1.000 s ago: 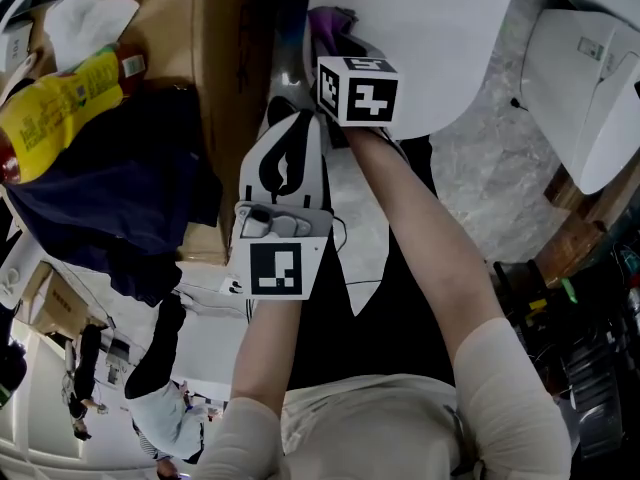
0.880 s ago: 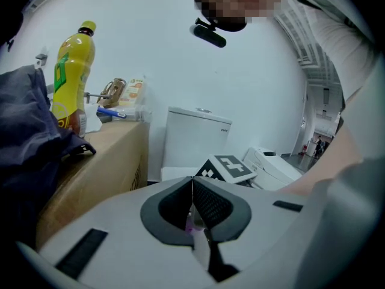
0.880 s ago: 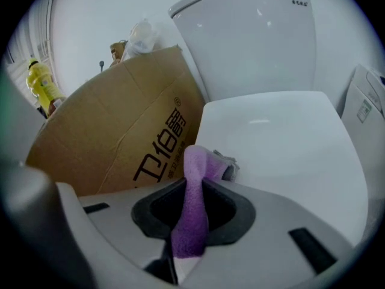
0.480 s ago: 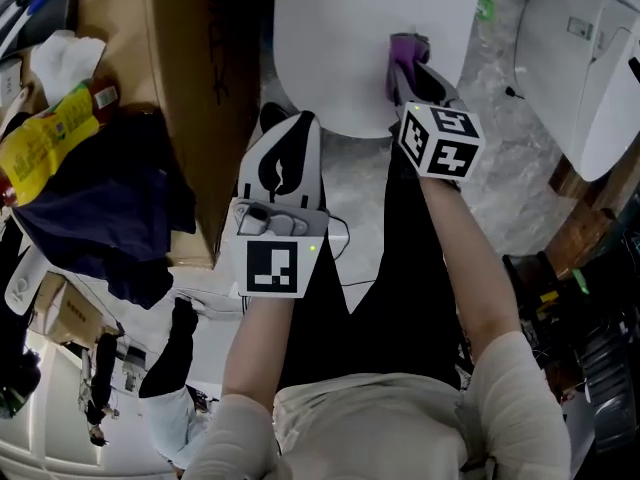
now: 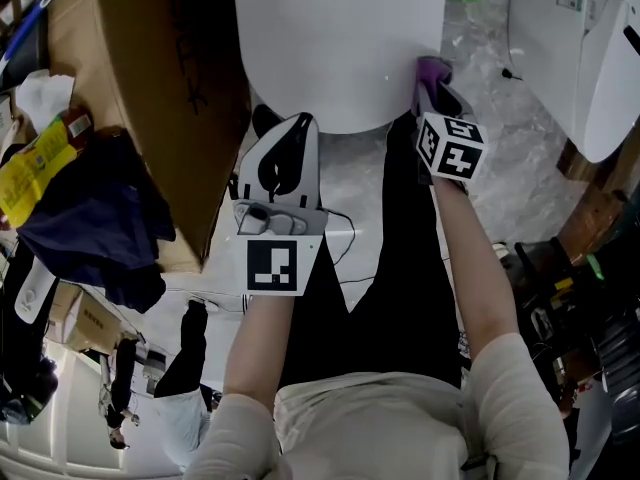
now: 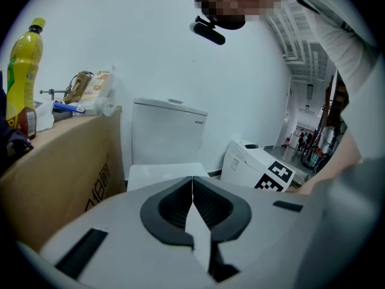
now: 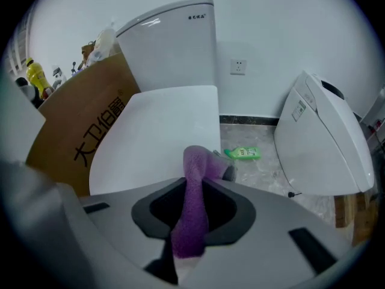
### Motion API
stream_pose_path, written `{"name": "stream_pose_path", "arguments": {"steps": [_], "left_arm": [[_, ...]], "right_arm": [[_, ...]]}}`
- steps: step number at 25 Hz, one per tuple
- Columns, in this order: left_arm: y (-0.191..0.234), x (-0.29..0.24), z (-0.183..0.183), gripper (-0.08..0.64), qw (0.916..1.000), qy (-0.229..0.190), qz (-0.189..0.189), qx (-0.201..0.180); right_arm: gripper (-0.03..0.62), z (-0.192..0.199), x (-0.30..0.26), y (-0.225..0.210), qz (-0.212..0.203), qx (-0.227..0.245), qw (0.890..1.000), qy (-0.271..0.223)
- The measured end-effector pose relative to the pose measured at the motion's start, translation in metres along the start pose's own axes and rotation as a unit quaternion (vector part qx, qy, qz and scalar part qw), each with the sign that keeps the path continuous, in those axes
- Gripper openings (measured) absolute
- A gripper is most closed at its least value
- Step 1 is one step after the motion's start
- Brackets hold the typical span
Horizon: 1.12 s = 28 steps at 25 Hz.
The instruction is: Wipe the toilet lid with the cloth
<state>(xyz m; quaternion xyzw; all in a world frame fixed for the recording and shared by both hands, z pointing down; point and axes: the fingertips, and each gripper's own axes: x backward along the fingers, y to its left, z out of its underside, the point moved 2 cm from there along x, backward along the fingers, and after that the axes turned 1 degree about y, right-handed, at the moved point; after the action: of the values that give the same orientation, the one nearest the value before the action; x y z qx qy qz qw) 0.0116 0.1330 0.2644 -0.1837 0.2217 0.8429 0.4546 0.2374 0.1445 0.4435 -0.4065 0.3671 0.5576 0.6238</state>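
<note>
The white toilet lid (image 5: pixel 340 38) lies shut at the top middle of the head view and fills the middle of the right gripper view (image 7: pixel 159 134). My right gripper (image 5: pixel 432 80) is shut on a purple cloth (image 5: pixel 431 68) at the lid's near right edge. In the right gripper view the purple cloth (image 7: pixel 194 203) stands up between the jaws, over the lid's front edge. My left gripper (image 5: pixel 283 148) hangs just short of the lid's front rim, shut and holding nothing. In the left gripper view its jaws meet at the tips (image 6: pixel 192 188).
A brown cardboard box (image 5: pixel 170 98) stands close on the left of the toilet, with a yellow bottle (image 5: pixel 35 163) and dark fabric (image 5: pixel 95 218) beyond it. A second white toilet (image 5: pixel 575 58) lies tipped at the right. A green bottle (image 7: pixel 243 153) lies on the marble floor.
My right gripper with the cloth has swept from the lid's left side across to its near right edge. The left gripper has stayed where it was.
</note>
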Motion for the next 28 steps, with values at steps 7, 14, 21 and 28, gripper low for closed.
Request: {"name": "stream_pose_path", "arguments": {"steps": [7,14,21,28], "left_arm": [[-0.004,0.001,0.005,0.015,1.0,0.006,0.002,0.001],[0.017,0.015,0.005,0.015,0.9996,-0.007,-0.021,0.019],[0.04,0.035,0.024,0.015,0.9981,-0.005,-0.046,0.04],[0.059,0.054,0.033,0.015,0.996,-0.009,-0.067,0.059]], "right_arm": [[0.087,0.006,-0.01,0.007,-0.002,-0.004,1.0,0.003],[0.087,0.003,-0.014,0.032,-0.014,-0.011,1.0,0.013],[0.087,-0.006,-0.024,0.095,-0.045,-0.019,0.999,0.006],[0.087,-0.017,-0.036,0.17,-0.099,-0.019,0.995,0.01]]}}
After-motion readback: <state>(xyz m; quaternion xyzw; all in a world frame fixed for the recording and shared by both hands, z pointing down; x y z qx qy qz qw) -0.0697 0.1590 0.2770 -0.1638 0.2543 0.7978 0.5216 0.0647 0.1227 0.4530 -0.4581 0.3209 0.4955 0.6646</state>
